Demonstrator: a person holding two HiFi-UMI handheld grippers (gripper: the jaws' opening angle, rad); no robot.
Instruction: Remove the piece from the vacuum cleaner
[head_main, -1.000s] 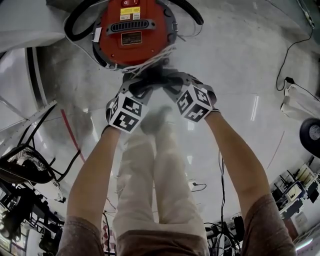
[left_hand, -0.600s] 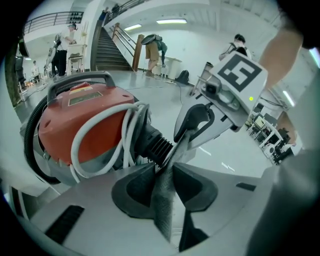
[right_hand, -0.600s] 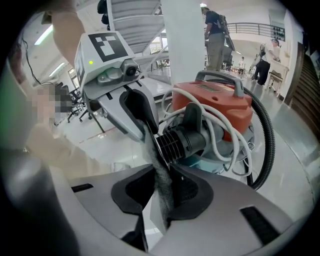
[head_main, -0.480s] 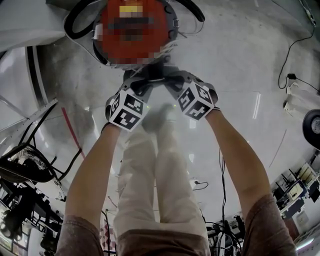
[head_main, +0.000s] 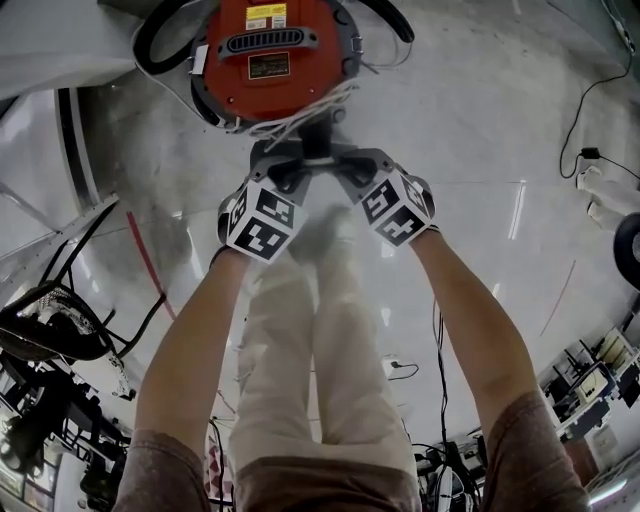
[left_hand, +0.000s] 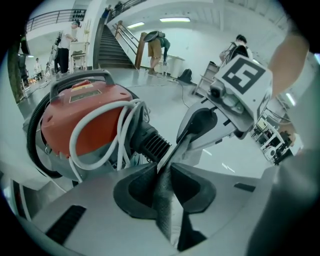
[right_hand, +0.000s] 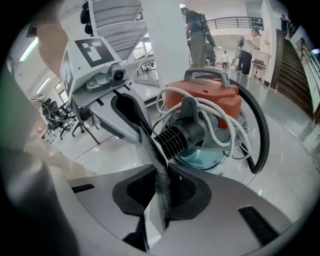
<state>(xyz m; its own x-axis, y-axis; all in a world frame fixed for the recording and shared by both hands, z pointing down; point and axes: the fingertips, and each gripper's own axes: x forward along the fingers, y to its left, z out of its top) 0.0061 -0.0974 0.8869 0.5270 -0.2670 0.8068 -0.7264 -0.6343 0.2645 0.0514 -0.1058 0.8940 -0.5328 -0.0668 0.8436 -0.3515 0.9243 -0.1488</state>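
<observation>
Closing to a narrow slit on both sides, down from roughly double that width a second earlier: left gripper (left_hand: 167, 165) and right gripper (right_hand: 159, 172), tips brought together from 7 and 5 o'clock just above the head view's centre. Otherwise barely shifted there. Read as taking hold, not yet pulling.

Just beyond the tips, toward 12 o'clock: ribbed black piece (left_hand: 152, 142), apparently not yet free of the vacuum cleaner (head_main: 270, 50), with white cord (left_hand: 100, 125) looped around the joint. Farther out, at 12 o'clock on the pale floor, the red body itself, ringed by a black hose (right_hand: 260, 135).

Hard to settle: whether the grey textured strip between each pair of jaws belongs to the pads or to something pinched. Contact with the piece masked by the tips in the head view. Top edge of the vacuum cleaner cropped at 12 o'clock.
</observation>
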